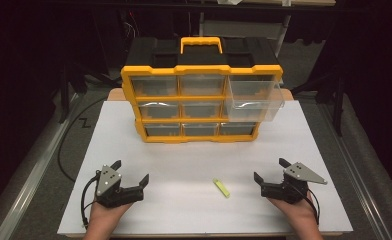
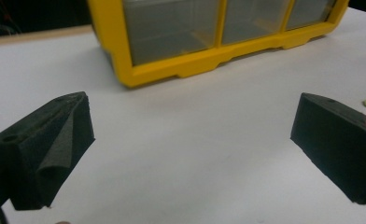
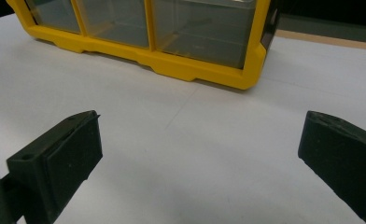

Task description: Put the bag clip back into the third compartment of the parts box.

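Both claws rested at the near edge of the white counter (image 1: 194, 150), left claw (image 1: 131, 173) and right claw (image 1: 270, 169) spread wide, holding nothing. Between them lay a small yellow-green strip (image 1: 221, 187), long axis slanting far-left to near-right. Beyond stood a yellow-framed drawer organizer (image 1: 202, 97), its upper-right drawer (image 1: 254, 102) pulled out.

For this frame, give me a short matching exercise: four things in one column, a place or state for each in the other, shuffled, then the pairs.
1. top-right drawer
2. yellow-green strip
3. left gripper
4. carry handle

a. lying flat on the white table between the two grippers
b. on top of the organizer
c. pulled out of the organizer's front
d. jaws apart, holding nothing

Pairs: 1-c, 2-a, 3-d, 4-b
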Available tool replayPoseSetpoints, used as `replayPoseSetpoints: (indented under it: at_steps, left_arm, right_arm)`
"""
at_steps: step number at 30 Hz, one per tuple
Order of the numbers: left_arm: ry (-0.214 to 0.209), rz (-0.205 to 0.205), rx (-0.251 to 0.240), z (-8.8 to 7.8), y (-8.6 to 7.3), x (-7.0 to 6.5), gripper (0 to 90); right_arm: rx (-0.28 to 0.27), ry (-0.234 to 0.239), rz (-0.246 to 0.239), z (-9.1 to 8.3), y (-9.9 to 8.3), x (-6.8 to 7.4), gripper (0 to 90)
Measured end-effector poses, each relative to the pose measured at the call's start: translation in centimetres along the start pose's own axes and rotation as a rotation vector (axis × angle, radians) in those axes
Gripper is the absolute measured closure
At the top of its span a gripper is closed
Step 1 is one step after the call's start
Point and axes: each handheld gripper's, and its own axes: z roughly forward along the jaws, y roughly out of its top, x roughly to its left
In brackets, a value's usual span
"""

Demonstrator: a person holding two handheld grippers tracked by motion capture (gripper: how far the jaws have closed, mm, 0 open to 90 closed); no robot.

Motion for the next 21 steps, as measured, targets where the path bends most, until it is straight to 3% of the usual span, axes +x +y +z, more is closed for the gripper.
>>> replayPoseSetpoints:
  at_steps: [4,7,9,21]
  left_arm:
    - [-0.008,0.029,-0.003,0.10,0.09,-0.10,0.7]
    - [-0.029,0.016,0.006,0.13,0.12,-0.34,0.7]
    - [-0.029,0.043,0.009,0.05,0.11,-0.55,0.7]
    - [-0.058,0.036,-0.009,0.00,0.14,-0.67,0.7]
  right_arm:
    - [-0.004,-0.002,0.015,0.03,-0.07,-0.29,0.1]
    - [0.006,-0.006,0.010,0.24,-0.12,-0.37,0.1]
    - [0.019,-0.006,0.014,0.36,-0.11,-0.43,0.1]
    - [0.041,0.023,0.007,0.79,-0.05,0.05,0.2]
